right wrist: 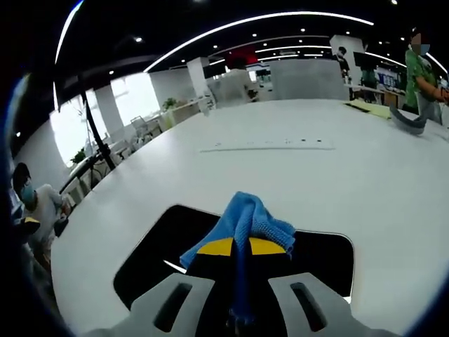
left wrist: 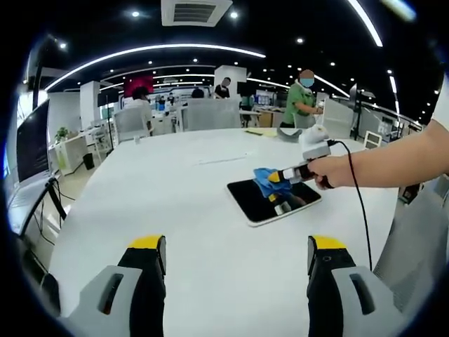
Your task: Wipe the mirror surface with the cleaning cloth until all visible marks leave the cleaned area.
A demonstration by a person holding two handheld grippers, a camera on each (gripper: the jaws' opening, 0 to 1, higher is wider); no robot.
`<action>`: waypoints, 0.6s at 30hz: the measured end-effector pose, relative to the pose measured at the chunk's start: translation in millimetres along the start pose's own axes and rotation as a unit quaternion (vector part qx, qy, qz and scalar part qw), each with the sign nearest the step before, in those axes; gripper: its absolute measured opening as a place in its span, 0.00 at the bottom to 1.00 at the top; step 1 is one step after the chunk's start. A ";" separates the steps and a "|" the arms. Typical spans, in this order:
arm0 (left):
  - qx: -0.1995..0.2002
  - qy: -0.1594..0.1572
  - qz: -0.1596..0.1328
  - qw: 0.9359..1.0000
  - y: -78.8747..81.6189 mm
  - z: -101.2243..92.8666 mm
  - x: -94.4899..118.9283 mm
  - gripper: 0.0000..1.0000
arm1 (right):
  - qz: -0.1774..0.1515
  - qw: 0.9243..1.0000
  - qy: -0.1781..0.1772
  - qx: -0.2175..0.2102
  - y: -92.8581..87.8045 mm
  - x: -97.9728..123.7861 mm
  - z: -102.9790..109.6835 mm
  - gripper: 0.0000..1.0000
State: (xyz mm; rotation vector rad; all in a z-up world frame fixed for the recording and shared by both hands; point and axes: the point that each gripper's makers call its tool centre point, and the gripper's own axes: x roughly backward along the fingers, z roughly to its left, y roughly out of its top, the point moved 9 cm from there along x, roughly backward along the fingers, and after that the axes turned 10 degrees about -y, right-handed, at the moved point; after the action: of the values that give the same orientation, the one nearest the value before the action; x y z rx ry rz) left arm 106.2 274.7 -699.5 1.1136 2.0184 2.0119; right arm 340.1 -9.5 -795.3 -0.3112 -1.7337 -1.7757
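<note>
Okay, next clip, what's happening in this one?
A person is cleaning a mirror lying flat on a white table. The right gripper is shut on a blue cleaning cloth and presses it on the mirror's dark glass. The left gripper hangs open above the near part of the table, holding nothing. Whether any marks remain on the glass cannot be told from these views.

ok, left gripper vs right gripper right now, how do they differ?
The left gripper is open and holds nothing; the right gripper is shut on the blue cleaning cloth. The left gripper hangs over bare white table, back from the mirror; the right gripper is at the mirror, with the cloth over its dark surface. Both have yellow-tipped black jaws.
</note>
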 end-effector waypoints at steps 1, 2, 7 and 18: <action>0.000 0.000 0.000 1.000 0.1 0.1 0.1 0.83 | 0.000 1.000 0.000 0.000 -0.2 0.5 0.3 0.01; 0.000 0.000 -0.001 1.000 0.2 0.1 0.2 0.83 | 0.001 1.000 0.002 0.001 -0.9 0.5 -0.1 0.01; -0.001 -0.002 -0.002 1.000 0.6 -0.9 -0.4 0.83 | 0.002 1.000 0.006 0.002 -3.7 3.6 0.9 0.01; -0.003 -0.004 -0.006 1.000 0.7 -1.8 0.2 0.83 | 0.001 1.000 0.012 0.002 -13.8 19.1 9.4 0.01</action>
State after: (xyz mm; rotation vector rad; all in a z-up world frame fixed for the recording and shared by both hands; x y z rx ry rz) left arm 105.4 273.2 -698.6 1.1035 2.0086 2.0040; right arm 315.0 -6.4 -794.5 -0.2879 -1.7186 -1.7673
